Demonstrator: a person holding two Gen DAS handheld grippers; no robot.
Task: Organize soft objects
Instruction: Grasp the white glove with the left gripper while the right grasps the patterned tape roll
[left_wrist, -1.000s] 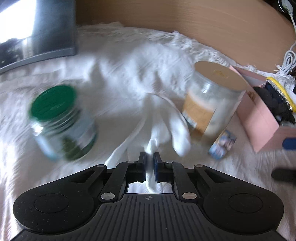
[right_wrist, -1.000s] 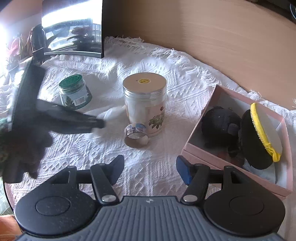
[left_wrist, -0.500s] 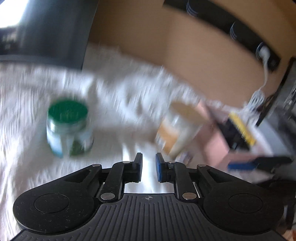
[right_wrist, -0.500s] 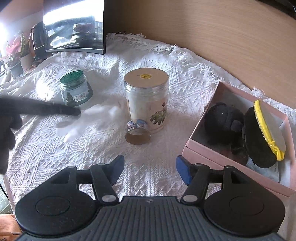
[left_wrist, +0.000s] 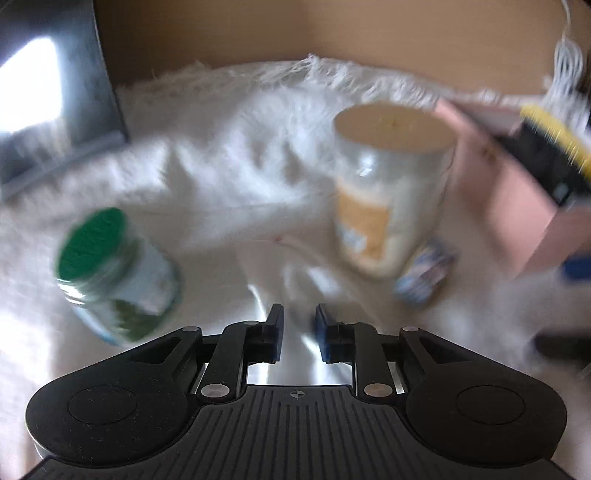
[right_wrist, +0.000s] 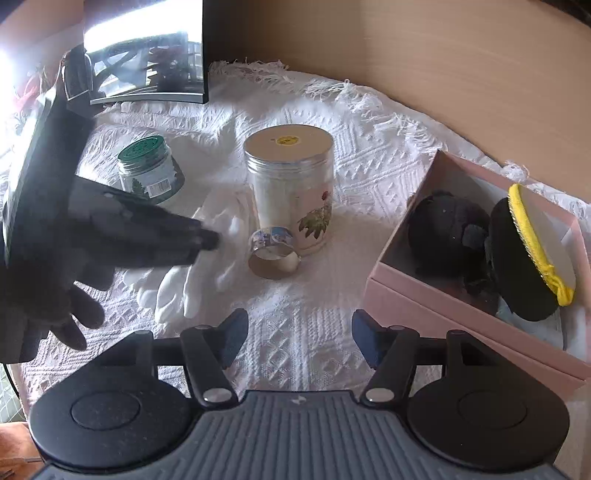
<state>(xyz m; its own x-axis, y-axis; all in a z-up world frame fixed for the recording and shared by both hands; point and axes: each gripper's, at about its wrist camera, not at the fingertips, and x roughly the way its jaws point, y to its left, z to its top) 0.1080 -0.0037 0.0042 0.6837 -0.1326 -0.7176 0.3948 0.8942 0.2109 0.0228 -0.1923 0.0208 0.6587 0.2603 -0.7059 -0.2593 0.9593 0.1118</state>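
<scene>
White glove (right_wrist: 207, 254) under left gripper (right_wrist: 210, 242)

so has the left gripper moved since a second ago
Yes. In the right wrist view the left gripper tip now sits closer to the tape roll.

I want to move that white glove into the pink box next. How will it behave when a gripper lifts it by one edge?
The white glove lies flat and crumpled on the tablecloth, so it will probably droop and dangle. It looks thin, likely light. Trailing fingers might brush the tape roll beside it, which could roll.
</scene>
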